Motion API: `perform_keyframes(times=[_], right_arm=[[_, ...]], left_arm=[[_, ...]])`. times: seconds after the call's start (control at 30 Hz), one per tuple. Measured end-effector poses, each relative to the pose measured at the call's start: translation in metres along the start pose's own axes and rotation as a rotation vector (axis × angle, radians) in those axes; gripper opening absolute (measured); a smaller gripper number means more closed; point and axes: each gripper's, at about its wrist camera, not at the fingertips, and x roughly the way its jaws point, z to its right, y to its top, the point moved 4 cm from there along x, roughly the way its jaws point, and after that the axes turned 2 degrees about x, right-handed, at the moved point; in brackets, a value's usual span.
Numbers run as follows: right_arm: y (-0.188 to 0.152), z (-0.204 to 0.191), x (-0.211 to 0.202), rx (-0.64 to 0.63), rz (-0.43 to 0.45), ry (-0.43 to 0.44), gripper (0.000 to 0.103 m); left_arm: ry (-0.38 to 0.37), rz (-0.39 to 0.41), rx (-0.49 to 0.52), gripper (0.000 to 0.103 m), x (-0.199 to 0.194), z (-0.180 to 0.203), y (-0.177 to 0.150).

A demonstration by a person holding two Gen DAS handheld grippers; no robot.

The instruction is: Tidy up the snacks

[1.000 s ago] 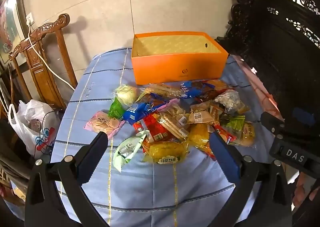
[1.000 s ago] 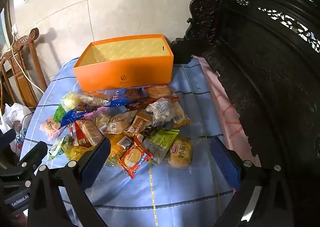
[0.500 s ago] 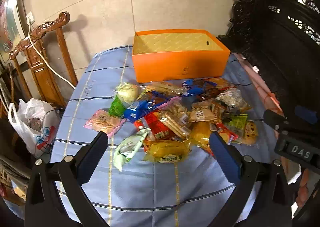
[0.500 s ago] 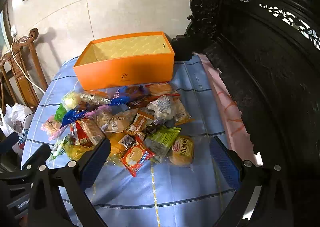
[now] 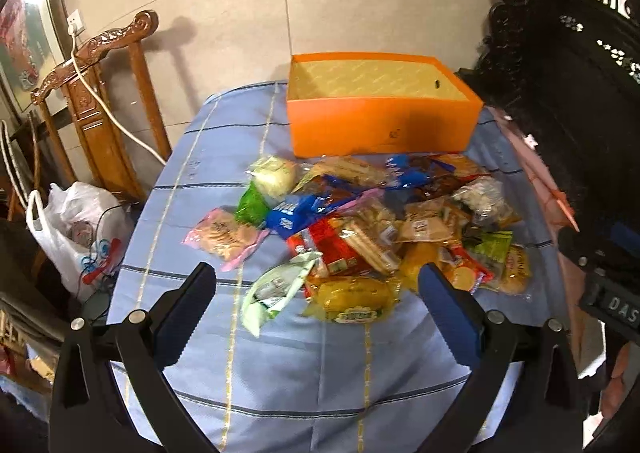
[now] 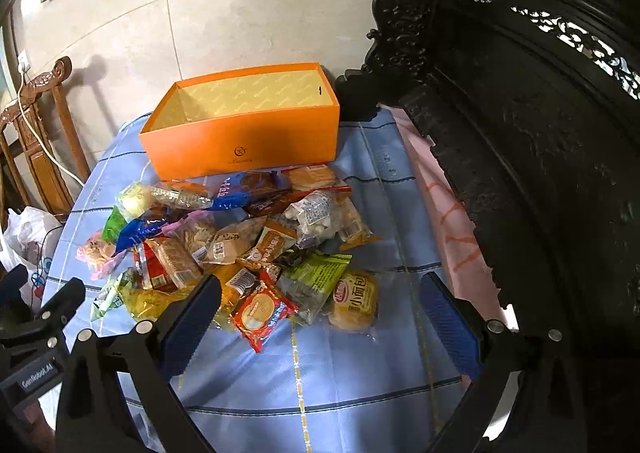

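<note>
An open, empty orange box (image 5: 380, 129) (image 6: 244, 145) stands at the far side of a table with a blue striped cloth (image 5: 304, 373) (image 6: 320, 373). A pile of several wrapped snacks (image 5: 360, 229) (image 6: 240, 245) lies in front of it. A yellow packet (image 5: 352, 299) and a white-green packet (image 5: 276, 289) lie nearest my left gripper (image 5: 316, 293), which is open and empty above the pile's near edge. My right gripper (image 6: 320, 301) is open and empty above a small bun packet (image 6: 354, 301) and a red round-cracker packet (image 6: 260, 309).
A carved wooden chair (image 5: 92, 101) and a white plastic bag (image 5: 76, 229) stand left of the table. Dark carved furniture (image 6: 540, 133) runs along the right side, with pink cloth (image 6: 452, 225) at the table's right edge. A tiled wall is behind the box.
Both grippers have moved a little forward toward the snack pile and the box. Both stay open and empty. The snacks have not moved.
</note>
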Motion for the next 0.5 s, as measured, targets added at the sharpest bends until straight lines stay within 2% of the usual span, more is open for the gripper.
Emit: perform_keyframes(times=[0.17, 0.5], right_arm=[[0.0009, -0.0008, -0.0012, -0.004, 0.001, 0.005, 0.099], [0.0016, 0.0040, -0.0018, 0.031, -0.007, 0.002, 0.099]], left_arm=[[0.004, 0.005, -0.022, 0.099, -0.0025, -0.0026, 0.0006], [0.013, 0.015, 0.015, 0.099, -0.0068, 0.0063, 0.0008]])
